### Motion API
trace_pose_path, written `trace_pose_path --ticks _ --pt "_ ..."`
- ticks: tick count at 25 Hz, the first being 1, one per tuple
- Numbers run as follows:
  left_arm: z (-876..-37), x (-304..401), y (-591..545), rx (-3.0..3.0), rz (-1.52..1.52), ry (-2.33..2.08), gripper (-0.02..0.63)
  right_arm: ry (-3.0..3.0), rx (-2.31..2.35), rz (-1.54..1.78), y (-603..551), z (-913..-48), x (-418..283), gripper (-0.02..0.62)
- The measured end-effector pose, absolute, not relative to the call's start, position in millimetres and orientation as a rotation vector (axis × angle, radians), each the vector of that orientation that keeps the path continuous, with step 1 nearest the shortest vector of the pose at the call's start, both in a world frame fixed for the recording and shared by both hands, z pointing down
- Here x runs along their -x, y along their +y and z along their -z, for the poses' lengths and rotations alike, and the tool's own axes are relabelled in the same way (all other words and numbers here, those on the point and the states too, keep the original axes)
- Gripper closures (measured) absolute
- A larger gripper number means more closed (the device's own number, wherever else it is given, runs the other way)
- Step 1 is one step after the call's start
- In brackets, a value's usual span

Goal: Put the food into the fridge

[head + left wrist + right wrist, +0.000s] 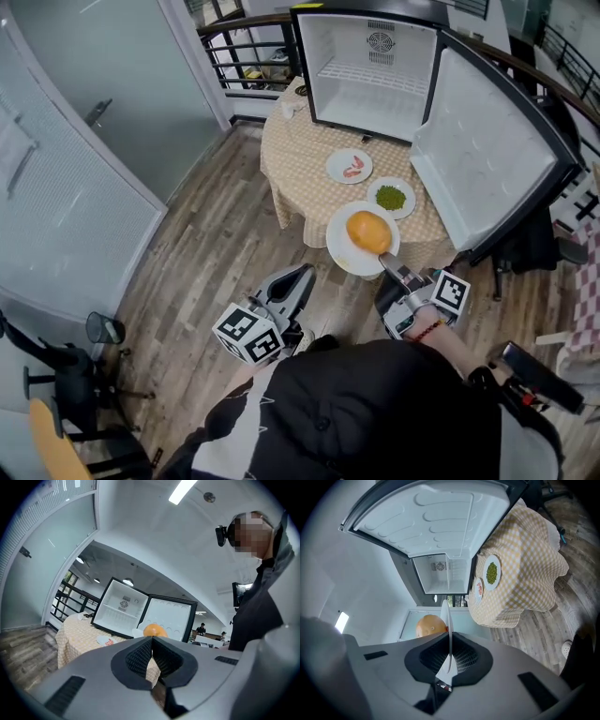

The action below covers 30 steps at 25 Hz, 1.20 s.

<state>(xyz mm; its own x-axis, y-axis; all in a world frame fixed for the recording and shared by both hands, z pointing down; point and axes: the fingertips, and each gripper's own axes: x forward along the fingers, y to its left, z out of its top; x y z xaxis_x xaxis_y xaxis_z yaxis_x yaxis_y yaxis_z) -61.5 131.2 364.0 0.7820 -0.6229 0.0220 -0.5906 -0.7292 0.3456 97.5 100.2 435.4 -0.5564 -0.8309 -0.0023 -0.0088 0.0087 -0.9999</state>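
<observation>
Two claws show low in the head view, held by a person in a dark top over a wooden floor [211,258]. The right claw [387,264] is clamped on the near rim of a large white plate [349,255], and a rounded orange food [368,232] sits on that plate. The plate hangs level over the near edge of a round counter [298,178] with a yellow checked cloth. The left claw [302,275] is pressed together with nothing in it, low and short of the counter. A small white fridge [325,70] stands open and bare at the back of the counter, its door [487,155] swung wide to the right, close beside the held plate. Two small plates lie on the cloth between the held plate and the fridge opening: a plate of green peas [391,198] just beyond the large plate, and a plate of pink food [349,166] nearer the fridge. Some small items [288,109], too small to identify, sit left of the fridge. A frosted glass wall [70,187] runs along the left, and a dark railing [246,47] stands behind the counter.
</observation>
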Motion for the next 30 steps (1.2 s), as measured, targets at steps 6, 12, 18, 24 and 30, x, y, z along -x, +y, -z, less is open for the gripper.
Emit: trace_pose_path --ticks 6,12,18,24,30 --pt "-358.0 93.3 82.9 -2.691 0.108 -0.774 0.592 1.571 0.956 1.57 67.9 -435.6 -62.2 0.574" --pt "-350.2 127.5 41.8 -2.754 0.081 -0.656 0.592 1.514 0.996 1.506 37.3 -429.4 -24.7 0.574" --pt "-347.6 160.5 17.6 -2.779 0.084 -0.536 0.592 1.481 1.045 1.447 21.5 -426.4 9.2 0.574" --pt "-352.7 167.0 8.0 -2.772 0.093 -0.495 0.592 1.451 1.067 1.437 18.5 -430.3 17.4 0.574" --pt "-360.2 171.2 -2.2 -2.763 0.085 -0.467 0.592 1.429 1.1 1.426 14.0 -432.8 16.3 0.574"
